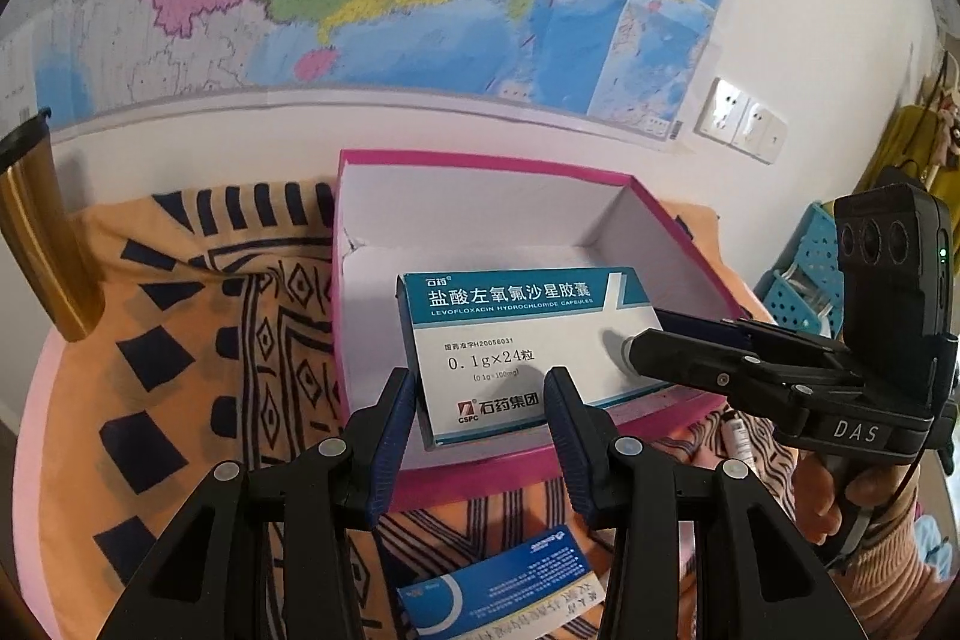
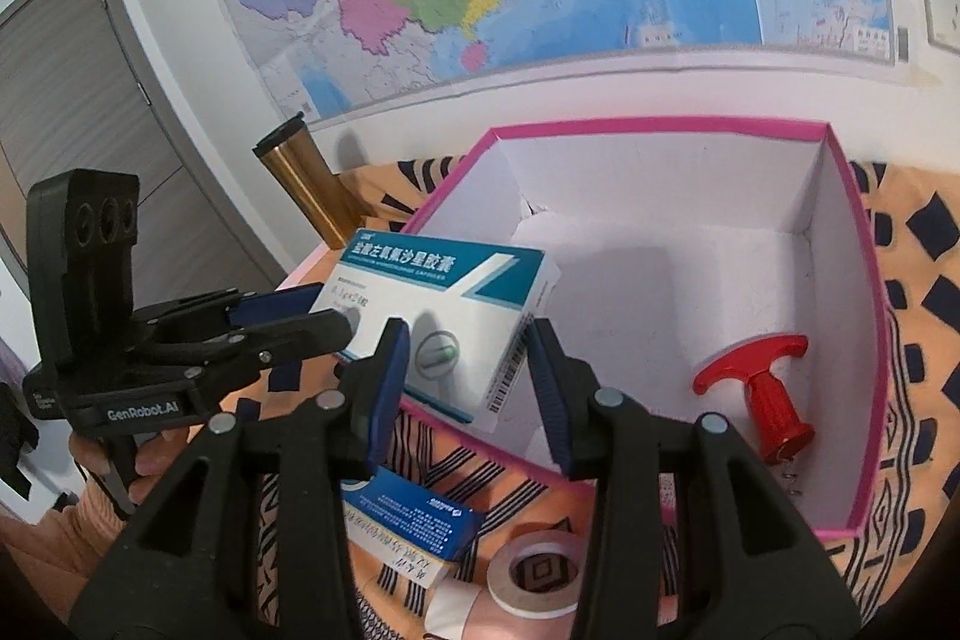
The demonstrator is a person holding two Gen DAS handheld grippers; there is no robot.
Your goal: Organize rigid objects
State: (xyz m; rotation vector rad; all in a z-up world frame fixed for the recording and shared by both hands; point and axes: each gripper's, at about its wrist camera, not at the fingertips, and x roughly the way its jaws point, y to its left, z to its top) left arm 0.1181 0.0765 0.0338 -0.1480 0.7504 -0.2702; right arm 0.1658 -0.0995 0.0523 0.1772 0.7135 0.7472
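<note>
Medicine box (image 1: 516,352), teal and white, sits tilted over the near-left corner of the pink open box (image 1: 384,160), partly above its white interior, partly over the rim. Left gripper (image 1: 480,436) has fingers (image 1: 393,424) spread on either side of the medicine box's near end; pads look just off the cardboard, contact not confirmed from its own camera. From the right wrist view the left gripper (image 2: 318,322) reaches in from the left, fingers at the medicine box's (image 2: 444,316) left end; can't tell if they clamp it. Right gripper (image 2: 465,388) fingers are apart, flanking the box's near edge, not clearly touching. In the left view the right gripper (image 1: 654,340) comes in from the right with its tips at the box's right end. Red T-handle piece (image 2: 762,400) lies inside the pink box, near-right corner. Blue carton (image 2: 414,514) and tape roll (image 2: 537,568) lie on the patterned orange cloth (image 1: 198,340) outside the box. Gold tumbler (image 1: 42,244) stands at the wall.
</note>
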